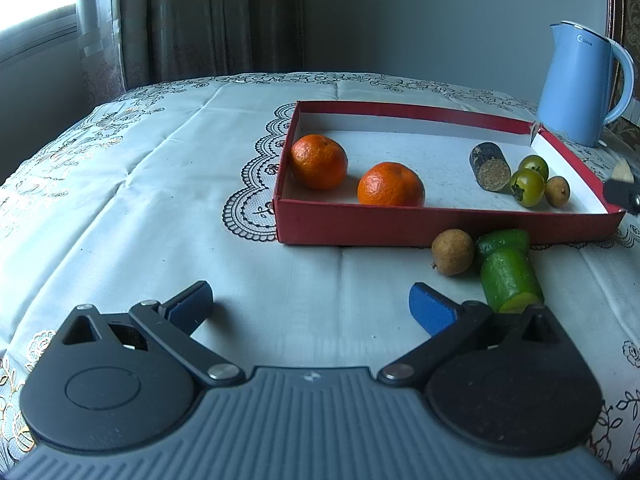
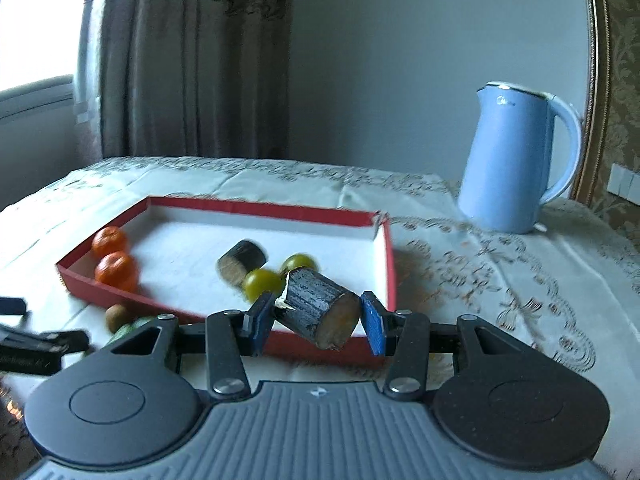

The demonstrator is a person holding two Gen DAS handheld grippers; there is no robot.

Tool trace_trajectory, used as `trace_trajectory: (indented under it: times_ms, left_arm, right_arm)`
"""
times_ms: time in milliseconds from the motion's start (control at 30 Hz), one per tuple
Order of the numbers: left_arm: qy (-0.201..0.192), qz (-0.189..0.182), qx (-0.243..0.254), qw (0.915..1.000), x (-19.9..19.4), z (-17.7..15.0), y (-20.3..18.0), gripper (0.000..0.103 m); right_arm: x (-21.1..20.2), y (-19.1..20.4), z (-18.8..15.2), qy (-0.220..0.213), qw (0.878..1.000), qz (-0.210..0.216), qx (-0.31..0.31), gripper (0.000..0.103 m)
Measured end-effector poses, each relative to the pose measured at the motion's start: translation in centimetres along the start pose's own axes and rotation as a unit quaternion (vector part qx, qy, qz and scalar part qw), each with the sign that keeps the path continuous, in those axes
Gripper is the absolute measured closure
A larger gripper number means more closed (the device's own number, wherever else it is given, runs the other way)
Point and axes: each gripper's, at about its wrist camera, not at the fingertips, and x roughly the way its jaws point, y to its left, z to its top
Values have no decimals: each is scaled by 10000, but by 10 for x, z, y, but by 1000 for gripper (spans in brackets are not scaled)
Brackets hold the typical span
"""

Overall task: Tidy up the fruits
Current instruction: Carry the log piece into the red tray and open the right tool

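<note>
Left gripper (image 1: pixel 311 307): black link arms showing silver pivot screws, blue pads (image 1: pixel 433 309) wearing a rough texture, round black discs flanking a ribbed grey body. Right gripper (image 2: pixel 315 319): showing the same build, small white mark sitting centred.

free: tray (image 1: pixel 440 224) middle, cloth (image 1: pixel 140 200) left | blocked: fruit at both tray ends, kettle (image 1: pixel 580 84) behind
</note>
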Motion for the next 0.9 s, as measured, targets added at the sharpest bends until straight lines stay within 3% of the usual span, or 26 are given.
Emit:
trace_trajectory:
  times_ms: [467, 667, 900]
  left_arm:
    - [-1, -1, 1, 10000, 0, 0, 0, 0]
    - [-4, -1, 1, 10000, 0, 0, 0, 0]
    - [-3, -1, 2, 10000, 0, 0, 0, 0]
  right_arm:
    - [46, -11, 20, 84, 9990, -410, -171, 57]
    - [76, -17, 25, 427, 9982, -414, -59, 57]
    - [97, -11, 33, 478, 9970, -577, -203, 57]
